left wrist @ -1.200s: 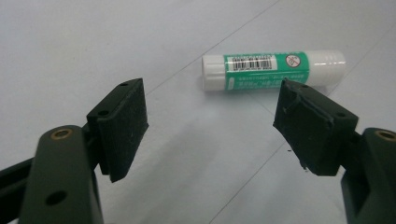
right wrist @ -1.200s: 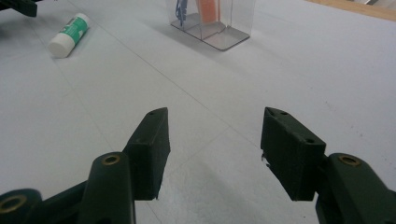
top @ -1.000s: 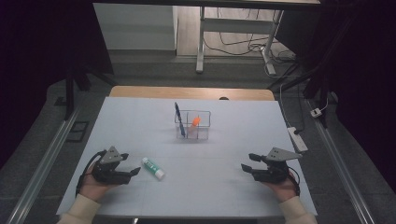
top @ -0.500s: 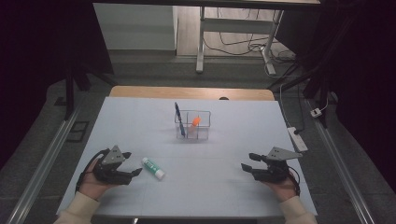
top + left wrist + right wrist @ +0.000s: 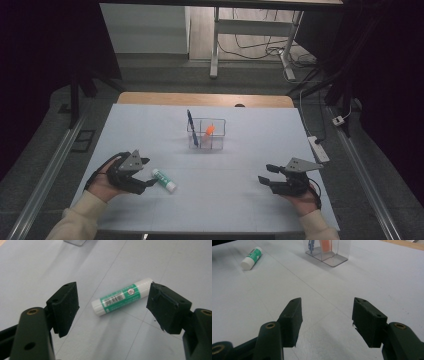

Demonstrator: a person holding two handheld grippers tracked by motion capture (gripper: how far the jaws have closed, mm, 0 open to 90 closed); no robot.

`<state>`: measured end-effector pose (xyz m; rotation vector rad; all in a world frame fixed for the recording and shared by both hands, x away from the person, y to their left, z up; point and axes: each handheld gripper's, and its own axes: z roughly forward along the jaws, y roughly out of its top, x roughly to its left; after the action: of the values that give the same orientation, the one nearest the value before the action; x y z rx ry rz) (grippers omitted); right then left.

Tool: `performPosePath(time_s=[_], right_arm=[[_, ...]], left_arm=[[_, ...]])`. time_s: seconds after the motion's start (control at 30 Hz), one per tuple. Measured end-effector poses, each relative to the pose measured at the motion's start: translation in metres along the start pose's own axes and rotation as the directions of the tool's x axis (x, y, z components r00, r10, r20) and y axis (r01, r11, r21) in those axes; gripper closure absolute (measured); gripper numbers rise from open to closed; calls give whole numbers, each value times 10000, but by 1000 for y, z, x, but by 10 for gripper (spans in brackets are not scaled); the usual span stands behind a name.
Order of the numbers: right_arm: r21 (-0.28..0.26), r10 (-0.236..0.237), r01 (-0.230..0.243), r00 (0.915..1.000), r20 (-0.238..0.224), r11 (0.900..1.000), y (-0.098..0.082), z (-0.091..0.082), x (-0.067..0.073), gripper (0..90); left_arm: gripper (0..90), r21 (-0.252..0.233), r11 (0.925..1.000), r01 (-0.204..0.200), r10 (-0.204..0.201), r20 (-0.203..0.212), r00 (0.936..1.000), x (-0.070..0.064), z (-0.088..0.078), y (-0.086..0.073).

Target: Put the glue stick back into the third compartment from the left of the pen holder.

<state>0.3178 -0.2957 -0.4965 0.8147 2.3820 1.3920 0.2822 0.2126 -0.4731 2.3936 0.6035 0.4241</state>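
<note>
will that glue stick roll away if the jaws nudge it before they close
Probably: the glue stick is a smooth cylinder lying on its side on the flat table. It looks rigid and light, so the open left gripper should hold it easily.

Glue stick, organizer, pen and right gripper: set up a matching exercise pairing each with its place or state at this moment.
Column one:
1. glue stick
2. clear organizer
3. blue pen
4. right gripper

Column two:
A. stands upright in a compartment
B. open, with nothing between the jaws
C. lies flat on the table between the open jaws of the left gripper
D. sits near the middle of the table, holding an orange item

Pairs: 1-C, 2-D, 3-A, 4-B
</note>
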Motion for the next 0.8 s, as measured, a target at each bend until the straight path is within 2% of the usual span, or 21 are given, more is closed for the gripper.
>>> performPosePath(time_s=[0.27,0.4,0.5,0.6,0.73,0.8], right_arm=[[67,-27,28,10000,-30,10000,0,1,0,405],[106,-47,48,10000,-78,9999,-1,1,0,404],[168,-129,131,9999,-90,9998,0,2,1,402],[234,-168,170,9998,-104,9996,-1,2,1,401],[222,-163,166,9998,-114,9996,-1,3,2,401],[229,-164,167,9998,-108,9996,-1,3,1,401]], left_arm=[[255,484,9967,-656,639,364,9973,10,4,10],[256,577,9936,-972,939,579,9939,11,6,14],[257,771,9874,-1379,1321,763,9883,9,8,18],[258,881,9832,-1601,1522,906,9842,8,10,22],[260,963,9812,-1672,1567,1080,9817,11,13,23],[264,1107,9778,-1781,1655,1142,9796,12,15,23]])
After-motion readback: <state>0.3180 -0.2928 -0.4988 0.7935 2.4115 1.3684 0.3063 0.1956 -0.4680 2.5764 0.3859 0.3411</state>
